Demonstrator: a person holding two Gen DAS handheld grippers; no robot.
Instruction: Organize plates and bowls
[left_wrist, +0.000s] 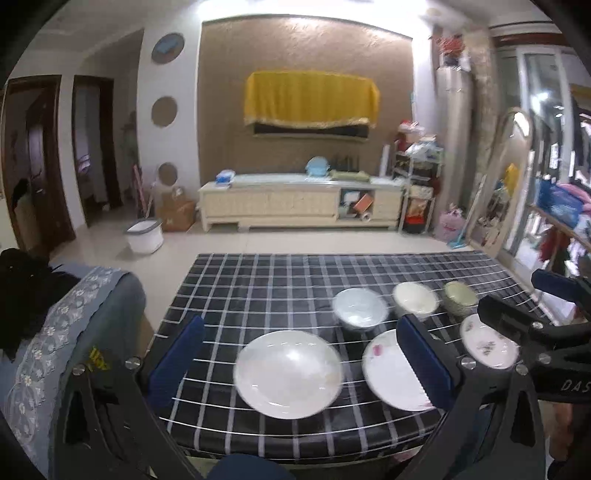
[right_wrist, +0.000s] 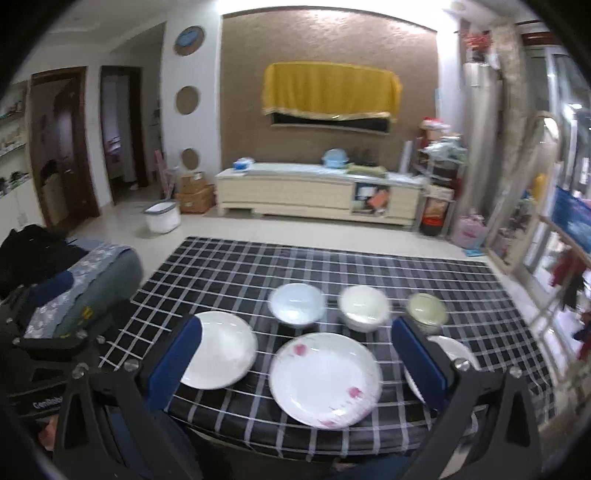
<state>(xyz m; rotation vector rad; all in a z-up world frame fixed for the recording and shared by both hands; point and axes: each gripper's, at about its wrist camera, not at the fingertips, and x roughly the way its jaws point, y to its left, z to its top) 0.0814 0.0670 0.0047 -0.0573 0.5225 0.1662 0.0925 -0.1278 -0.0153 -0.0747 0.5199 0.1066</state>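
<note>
On a black checked tablecloth (left_wrist: 258, 288) (right_wrist: 240, 266) three plates lie in the near row. They are a plain white plate (left_wrist: 288, 373) (right_wrist: 218, 349), a pink-flowered plate (left_wrist: 391, 369) (right_wrist: 325, 380) and a small floral plate (left_wrist: 487, 347) (right_wrist: 450, 350). Behind them stand a bluish-white bowl (left_wrist: 360, 306) (right_wrist: 297, 304), a cream bowl (left_wrist: 415, 297) (right_wrist: 364, 306) and a green bowl (left_wrist: 460, 295) (right_wrist: 426, 310). My left gripper (left_wrist: 301, 363) hovers open above the plain plate, holding nothing. Above the pink-flowered plate my right gripper (right_wrist: 299, 360) is also open and empty.
A grey chair with a lace cover (left_wrist: 74, 332) and dark clothes stands against the table's left side. Beyond the table are a tiled floor, a white bin (left_wrist: 144, 236) and a cream TV cabinet (left_wrist: 295, 203). A wooden rail with clothes (right_wrist: 561, 280) runs along the right.
</note>
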